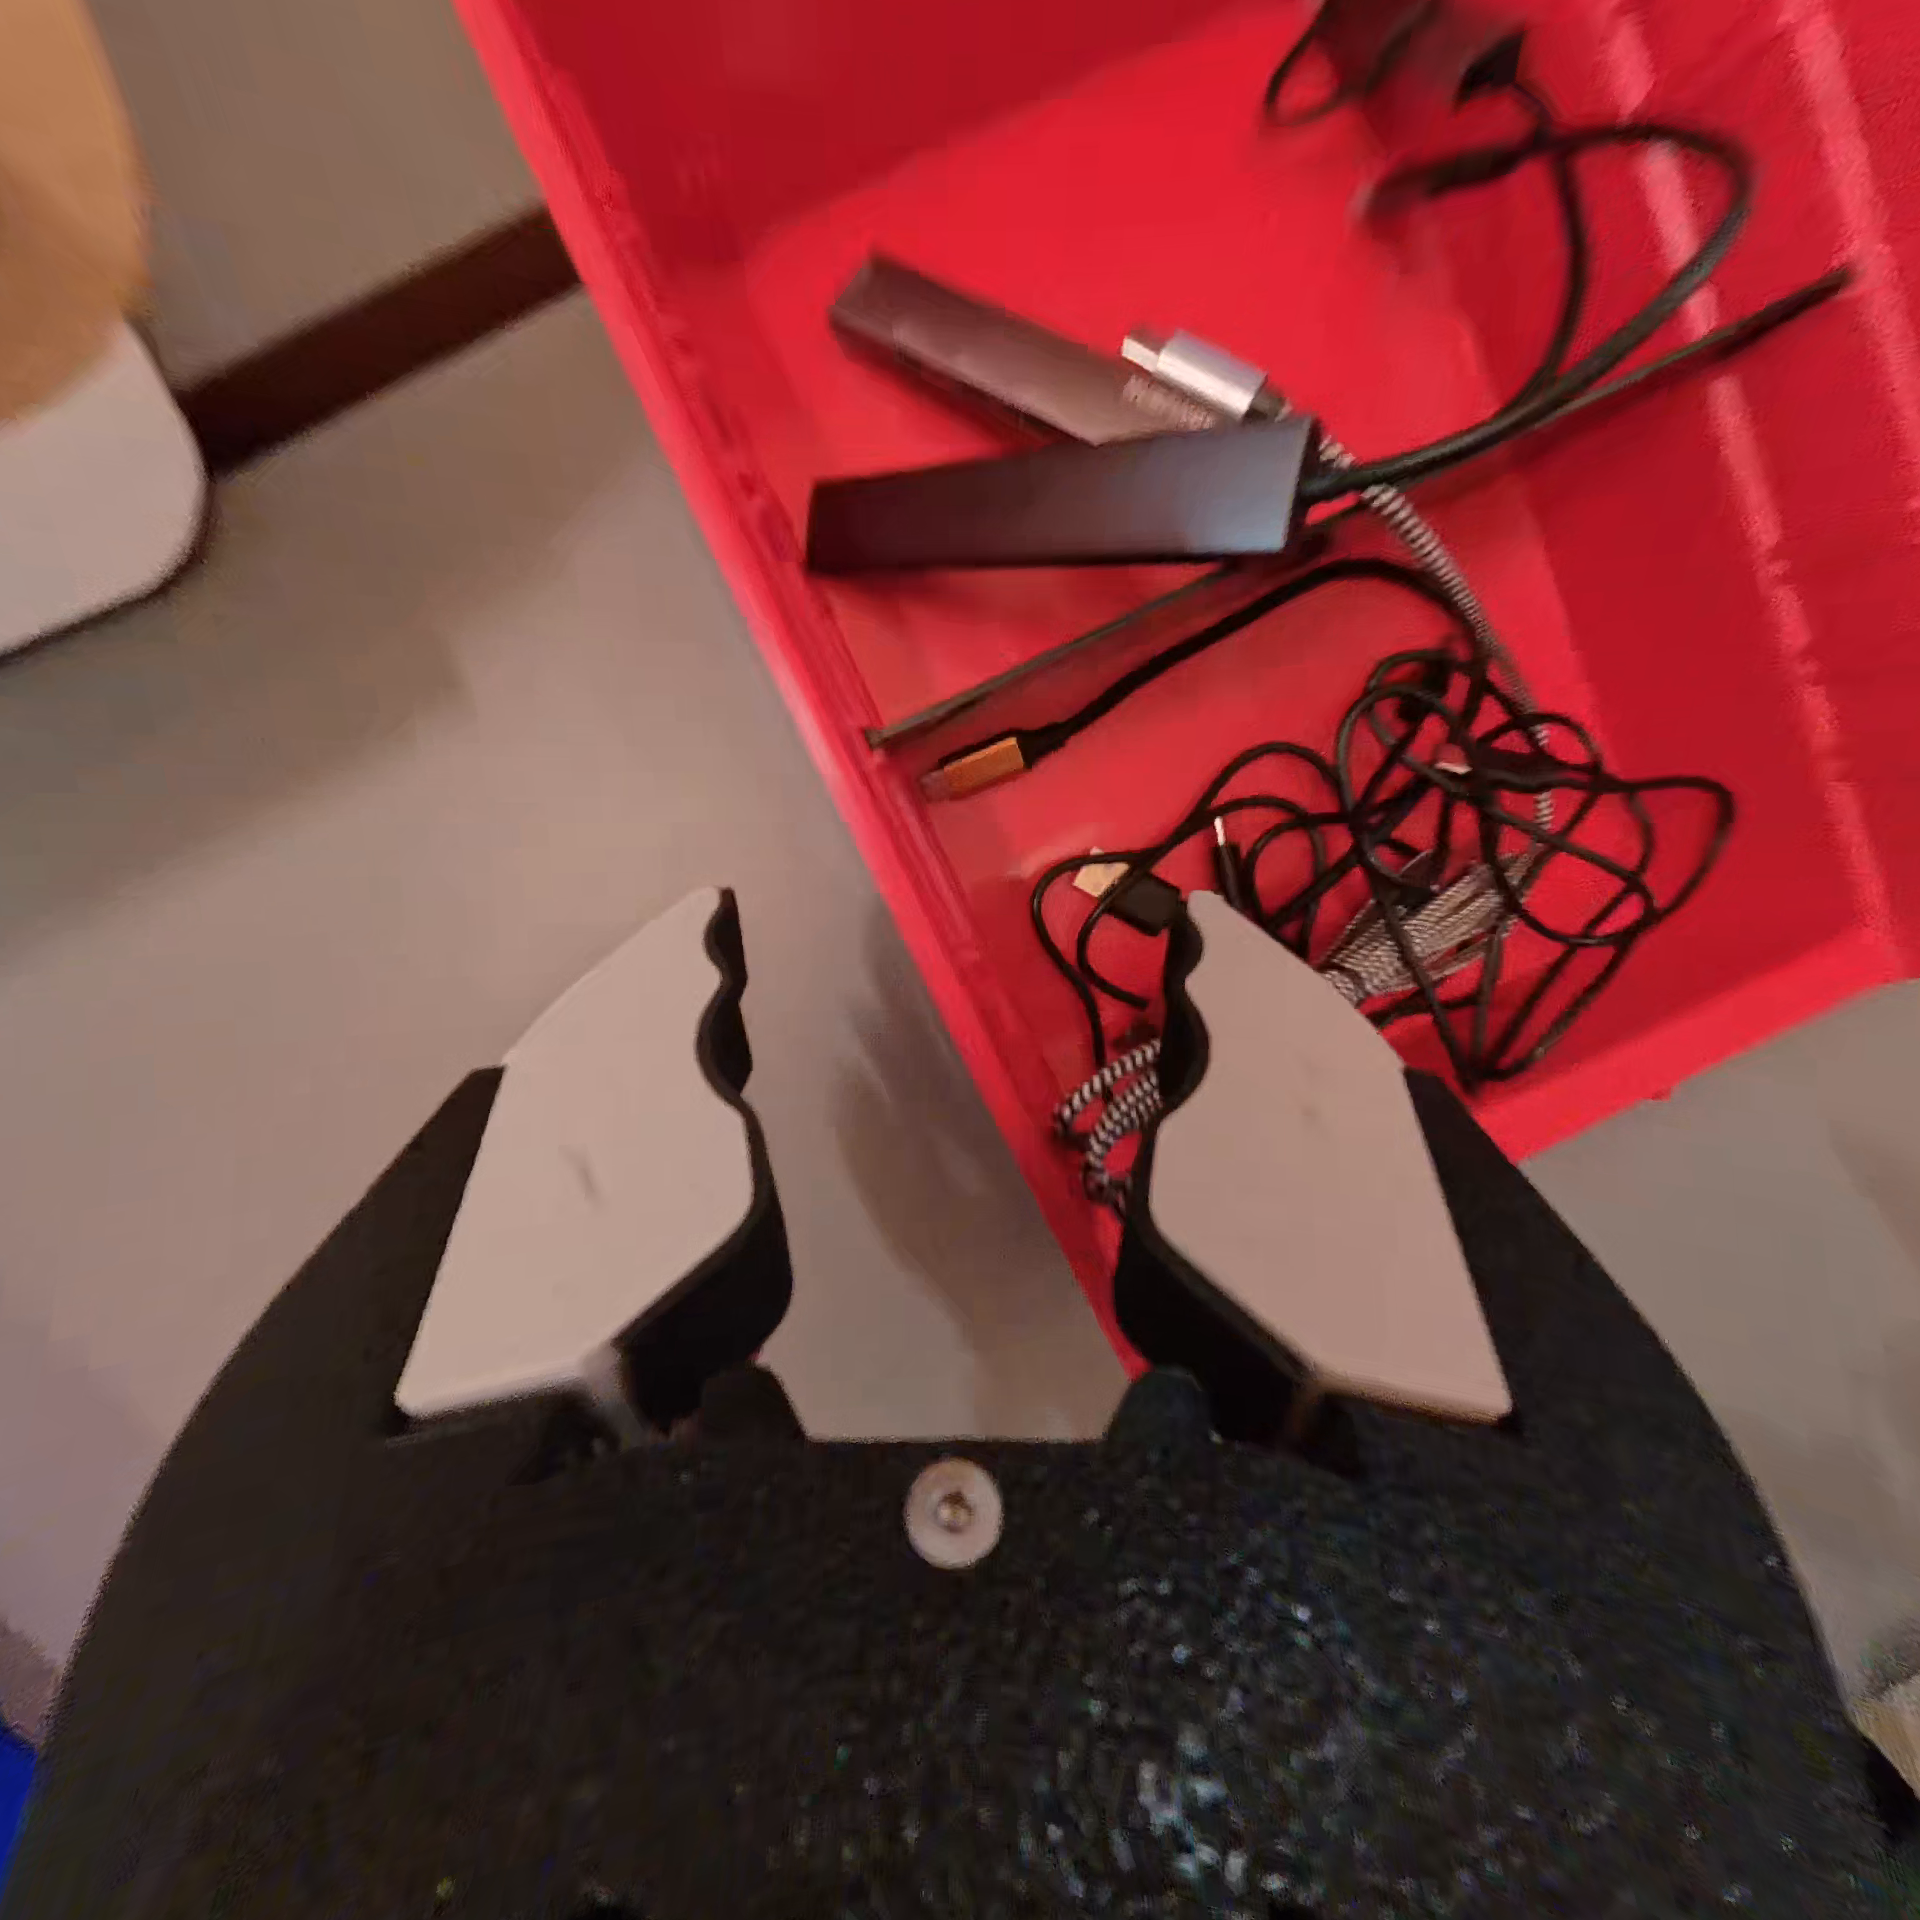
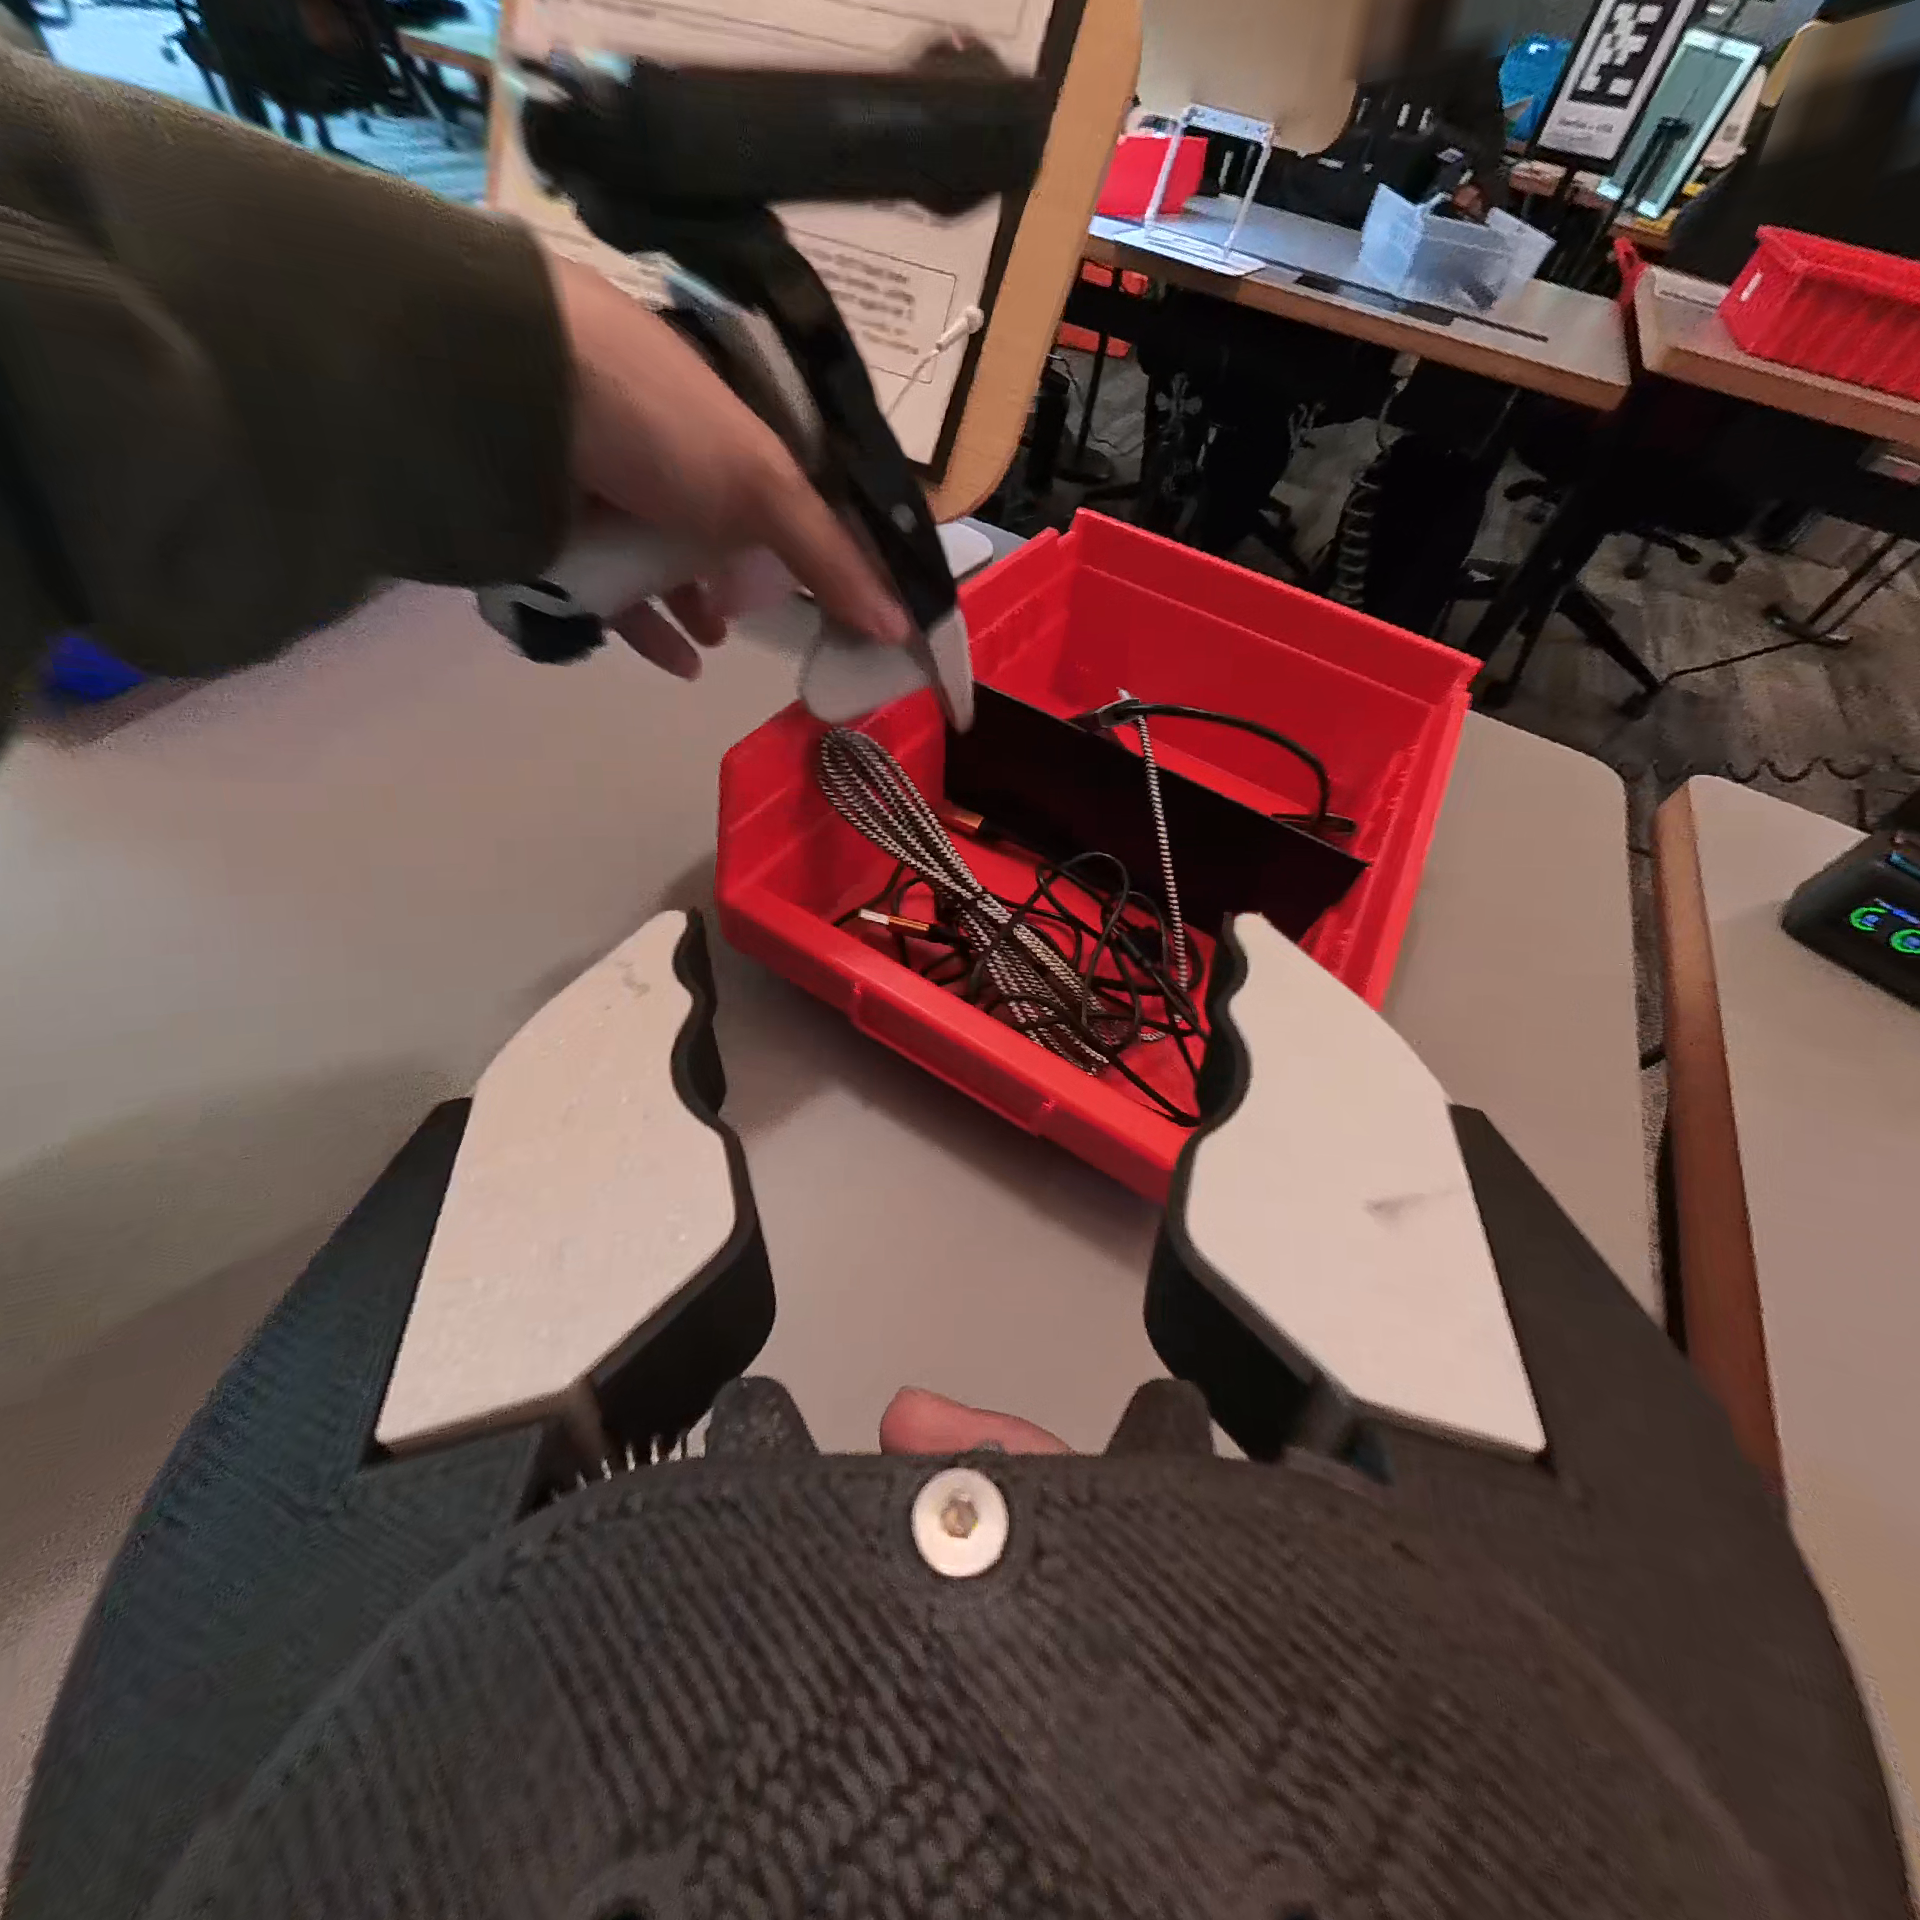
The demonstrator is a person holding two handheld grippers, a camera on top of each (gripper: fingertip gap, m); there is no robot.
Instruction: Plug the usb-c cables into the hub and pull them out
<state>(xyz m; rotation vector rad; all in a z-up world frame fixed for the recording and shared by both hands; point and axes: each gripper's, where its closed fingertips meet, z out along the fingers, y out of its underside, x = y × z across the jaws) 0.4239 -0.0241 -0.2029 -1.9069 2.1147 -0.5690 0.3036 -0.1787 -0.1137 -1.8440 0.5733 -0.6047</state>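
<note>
A black divider (image 2: 1143, 821) splits the red bin (image 2: 1039, 1081): hubs (image 1: 1060, 499) behind, tangled cables (image 2: 1039, 956) in front. My left gripper (image 1: 961, 925) and right gripper (image 2: 966, 935) both gape wide, empty.

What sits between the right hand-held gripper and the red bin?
Right wrist view: only bare grey table lies between the open right hand-held gripper and the near wall of the red bin. The cables lie inside the bin.

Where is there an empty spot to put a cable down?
The grey tabletop in front of the red plastic bin is bare, between the right tool fingers. Left of the bin is bare too. Inside, tangled black cables and dark grey hubs crowd it.
</note>
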